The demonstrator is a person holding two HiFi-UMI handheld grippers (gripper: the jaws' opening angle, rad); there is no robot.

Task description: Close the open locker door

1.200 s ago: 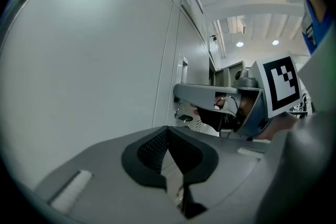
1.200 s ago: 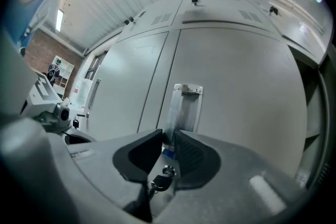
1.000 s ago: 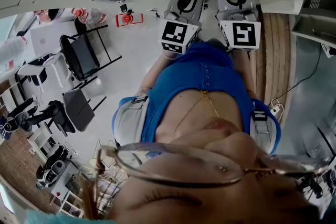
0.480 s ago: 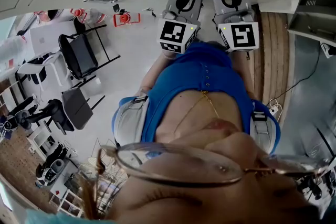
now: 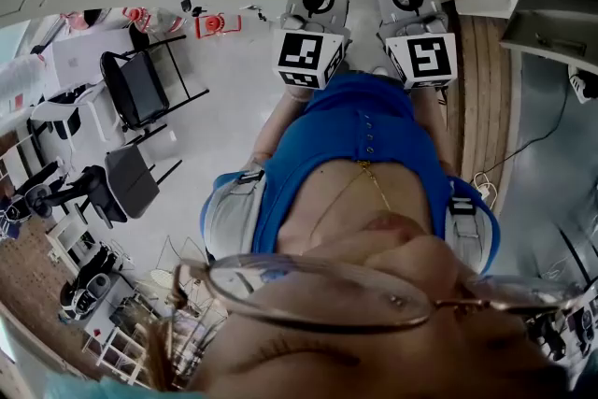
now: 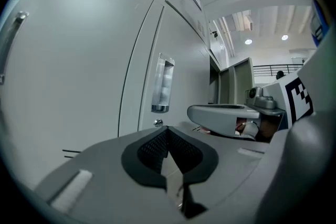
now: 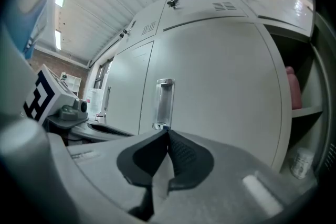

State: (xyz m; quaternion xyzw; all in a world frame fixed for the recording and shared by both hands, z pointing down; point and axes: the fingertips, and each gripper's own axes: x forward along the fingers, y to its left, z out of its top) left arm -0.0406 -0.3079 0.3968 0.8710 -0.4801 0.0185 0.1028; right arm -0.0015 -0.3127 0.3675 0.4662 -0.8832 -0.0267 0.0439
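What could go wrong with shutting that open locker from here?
The right tongs have just closed on nothing, pointing at a door handle, while the open compartment sits far right; swinging across could catch that handle. The pink item and white bottle inside could get knocked.

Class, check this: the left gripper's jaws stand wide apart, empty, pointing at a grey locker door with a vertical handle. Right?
No. The left gripper view shows the left gripper with jaws together, not wide apart. Otherwise right: empty, pointing at a grey locker door with a vertical handle.
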